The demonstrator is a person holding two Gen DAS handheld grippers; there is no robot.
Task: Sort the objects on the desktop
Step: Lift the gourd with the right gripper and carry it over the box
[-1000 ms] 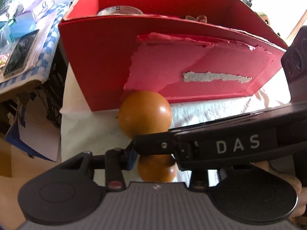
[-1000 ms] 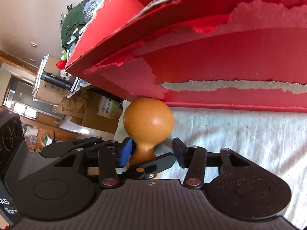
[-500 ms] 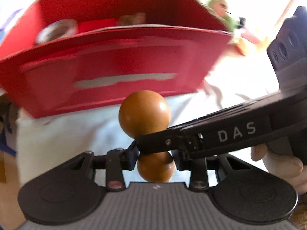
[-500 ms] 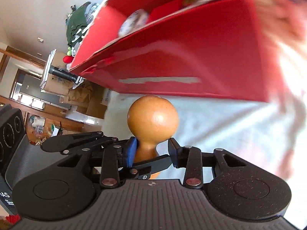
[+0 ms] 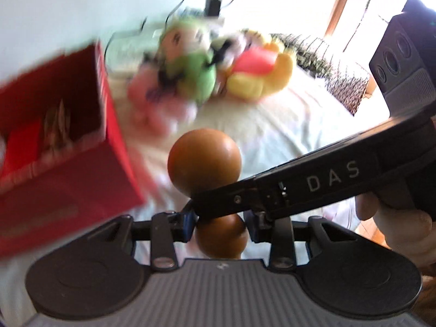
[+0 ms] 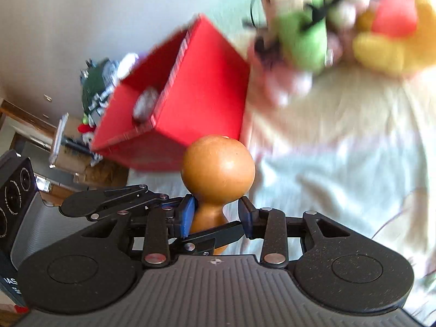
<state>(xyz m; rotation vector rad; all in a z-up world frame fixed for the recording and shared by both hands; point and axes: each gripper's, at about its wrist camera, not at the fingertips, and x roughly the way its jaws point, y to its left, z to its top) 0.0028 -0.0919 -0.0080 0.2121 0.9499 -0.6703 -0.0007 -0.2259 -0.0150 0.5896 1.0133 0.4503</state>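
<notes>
Left wrist view: the left tongs (image 5: 220,222) pinch the lower bulb of a brown wooden gourd (image 5: 204,162), its bigger bulb poking out ahead — and the right tongs cross in from the right, black fingers (image 5: 286,194) laid over the gourd's waist. A hand (image 5: 395,226) shows under that tool at the right edge. In the right wrist view the right tongs (image 6: 215,218) sit at the gourd's (image 6: 218,167) narrow neck: the blue pad (image 6: 188,216) touches on one side, the other pad stands just off, so these tongs are narrow but I cannot tell if they truly grip. Beyond, a red box (image 5: 65,160) sits left on the pale cloth-covered worktop (image 5: 286,125), blurred plush toys (image 5: 207,68) behind — green, pink, yellow.
</notes>
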